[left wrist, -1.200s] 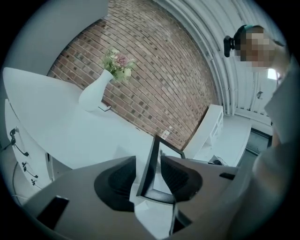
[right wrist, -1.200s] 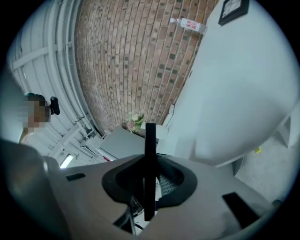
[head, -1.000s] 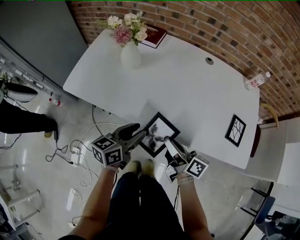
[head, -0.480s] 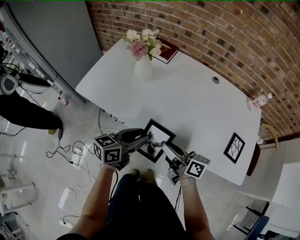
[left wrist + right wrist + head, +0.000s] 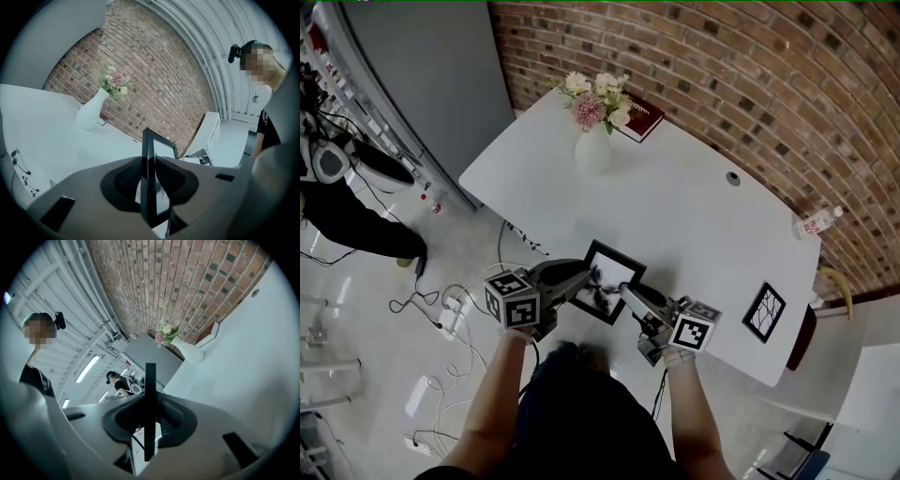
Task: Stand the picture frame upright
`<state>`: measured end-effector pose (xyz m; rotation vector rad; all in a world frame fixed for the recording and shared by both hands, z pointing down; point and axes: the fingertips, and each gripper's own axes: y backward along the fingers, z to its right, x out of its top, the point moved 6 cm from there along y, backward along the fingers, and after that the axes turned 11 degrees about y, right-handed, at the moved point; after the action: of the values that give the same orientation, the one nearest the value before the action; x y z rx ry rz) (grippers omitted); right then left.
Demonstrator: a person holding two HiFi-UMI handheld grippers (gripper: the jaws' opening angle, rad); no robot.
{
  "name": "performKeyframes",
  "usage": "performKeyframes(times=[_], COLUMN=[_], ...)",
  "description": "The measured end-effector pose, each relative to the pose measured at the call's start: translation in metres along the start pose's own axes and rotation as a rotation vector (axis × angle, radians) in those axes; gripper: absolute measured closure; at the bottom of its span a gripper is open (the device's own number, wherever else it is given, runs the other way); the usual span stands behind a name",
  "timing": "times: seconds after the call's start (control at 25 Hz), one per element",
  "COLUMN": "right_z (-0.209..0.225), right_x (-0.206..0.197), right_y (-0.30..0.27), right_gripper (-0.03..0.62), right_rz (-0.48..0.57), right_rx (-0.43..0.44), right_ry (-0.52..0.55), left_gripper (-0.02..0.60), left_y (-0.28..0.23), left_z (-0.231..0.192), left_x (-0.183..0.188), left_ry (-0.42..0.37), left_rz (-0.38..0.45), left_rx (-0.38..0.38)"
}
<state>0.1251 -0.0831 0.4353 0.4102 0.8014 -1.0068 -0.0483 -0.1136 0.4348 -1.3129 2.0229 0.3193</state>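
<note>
The black picture frame [image 5: 607, 278] with a dark print is held up at the near edge of the white table [image 5: 694, 220]. My left gripper [image 5: 587, 276] grips its left side; its jaws have just been closing, and the frame's edge stands between the pads. My right gripper [image 5: 625, 291] is shut on the frame's lower right side. In the left gripper view the picture frame [image 5: 149, 159] stands edge-on between the left gripper's [image 5: 149, 187] jaws. In the right gripper view the picture frame [image 5: 150, 380] appears as a thin black bar clamped in the right gripper [image 5: 150, 420].
A white vase of flowers [image 5: 593, 148] and a red book [image 5: 640, 120] stand at the table's far end. A second small frame [image 5: 765, 311] lies at the right end, a water bottle [image 5: 814, 223] beyond it. Cables [image 5: 441, 309] trail on the floor at left, near a person [image 5: 347, 216].
Both grippers have risen a little with the frame, lifting it off the table's near edge. The left jaws have closed onto the frame's side.
</note>
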Motion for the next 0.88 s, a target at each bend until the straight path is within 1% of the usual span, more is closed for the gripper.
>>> performKeyframes(times=[0.16, 0.28, 0.56, 0.68, 0.88], right_z=[0.005, 0.012, 0.035, 0.048, 0.067], right_x=[0.006, 0.013, 0.028, 0.037, 0.049], right_y=[-0.012, -0.026, -0.066, -0.086, -0.118], right_gripper=[0.517, 0.517, 0.517, 0.517, 0.517], right_rz=[-0.033, -0.059, -0.062, -0.071, -0.068], right_rx=[0.013, -0.008, 0.001, -0.017, -0.043], right_ry=[0.039, 0.071, 0.129, 0.158, 0.173], left_gripper=[0.489, 0.488, 0.489, 0.489, 0.489], left_y=[0.003, 0.003, -0.001, -0.005, -0.011], left_z=[-0.007, -0.018, -0.054, -0.075, -0.106], left_x=[0.007, 0.017, 0.049, 0.066, 0.094], left_ry=[-0.021, -0.05, -0.104, -0.107, -0.105], left_rz=[0.003, -0.019, -0.045, -0.057, -0.096], left_rx=[0.02, 0.039, 0.045, 0.048, 0.042])
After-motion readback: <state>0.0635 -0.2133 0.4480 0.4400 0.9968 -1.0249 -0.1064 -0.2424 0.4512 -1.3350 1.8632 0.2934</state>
